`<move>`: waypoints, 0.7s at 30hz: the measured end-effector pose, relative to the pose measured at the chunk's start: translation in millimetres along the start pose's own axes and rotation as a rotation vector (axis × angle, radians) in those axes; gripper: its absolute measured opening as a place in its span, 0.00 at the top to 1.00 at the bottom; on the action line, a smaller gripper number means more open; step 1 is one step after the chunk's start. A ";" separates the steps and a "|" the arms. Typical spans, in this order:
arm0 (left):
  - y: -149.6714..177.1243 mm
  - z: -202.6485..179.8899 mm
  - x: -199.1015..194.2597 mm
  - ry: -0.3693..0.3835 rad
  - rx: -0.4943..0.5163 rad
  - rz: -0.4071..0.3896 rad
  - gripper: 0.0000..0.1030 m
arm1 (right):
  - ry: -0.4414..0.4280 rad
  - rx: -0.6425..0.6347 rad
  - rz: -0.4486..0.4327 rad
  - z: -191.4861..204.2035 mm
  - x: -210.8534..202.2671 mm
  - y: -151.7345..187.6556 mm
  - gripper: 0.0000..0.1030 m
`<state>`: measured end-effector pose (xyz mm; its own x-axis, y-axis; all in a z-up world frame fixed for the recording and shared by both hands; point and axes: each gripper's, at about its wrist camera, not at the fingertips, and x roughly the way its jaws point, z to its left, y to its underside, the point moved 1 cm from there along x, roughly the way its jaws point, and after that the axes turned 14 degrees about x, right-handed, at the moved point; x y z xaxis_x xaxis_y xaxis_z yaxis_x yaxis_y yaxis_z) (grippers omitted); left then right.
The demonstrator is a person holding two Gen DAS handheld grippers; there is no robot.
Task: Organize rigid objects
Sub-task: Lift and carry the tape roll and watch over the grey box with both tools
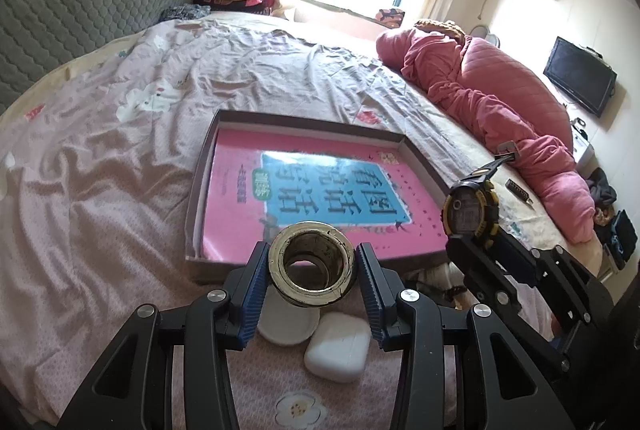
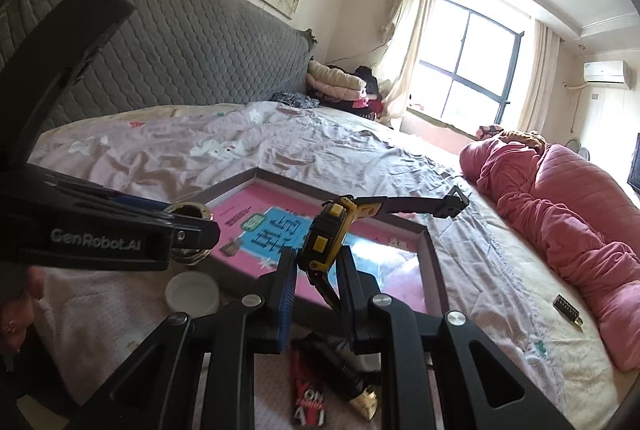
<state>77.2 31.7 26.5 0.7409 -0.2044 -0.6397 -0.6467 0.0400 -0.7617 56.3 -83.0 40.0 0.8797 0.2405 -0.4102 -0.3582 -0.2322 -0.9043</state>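
My left gripper [image 1: 312, 262] is shut on a gold metal ring [image 1: 313, 263] and holds it above the near edge of a shallow brown box [image 1: 308, 120] that lies on the bed with a pink book [image 1: 332, 190] in it. My right gripper [image 2: 316, 262] is shut on a black and yellow digital watch [image 2: 326, 230], held above the box's near right corner [image 2: 426, 230]. The watch also shows in the left wrist view [image 1: 470, 212]. The ring and left gripper appear at the left of the right wrist view [image 2: 188, 210].
A white round lid [image 1: 288, 324] and a white earbud case [image 1: 338, 348] lie on the sheet below my left gripper. A small dark clip-like item [image 2: 568, 308] lies near the pink quilt [image 2: 560, 198]. A red-black object [image 2: 308, 398] lies under my right gripper.
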 end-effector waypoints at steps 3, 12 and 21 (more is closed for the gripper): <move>-7.5 -0.3 1.3 -0.008 0.001 -0.009 0.57 | 0.013 0.012 -0.011 -7.2 6.0 -3.9 0.80; -22.3 6.2 13.7 -0.039 0.005 0.002 0.57 | 0.021 -0.007 -0.047 -13.4 28.1 -15.1 0.80; -29.3 21.1 38.8 -0.076 0.008 0.038 0.57 | -0.017 -0.013 -0.032 -18.7 47.4 -19.1 0.80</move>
<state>128.7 43.2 21.8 0.7275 -0.1274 -0.6742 -0.6735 0.0545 -0.7371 110.7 -84.8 40.0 0.8852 0.2641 -0.3830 -0.3255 -0.2366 -0.9155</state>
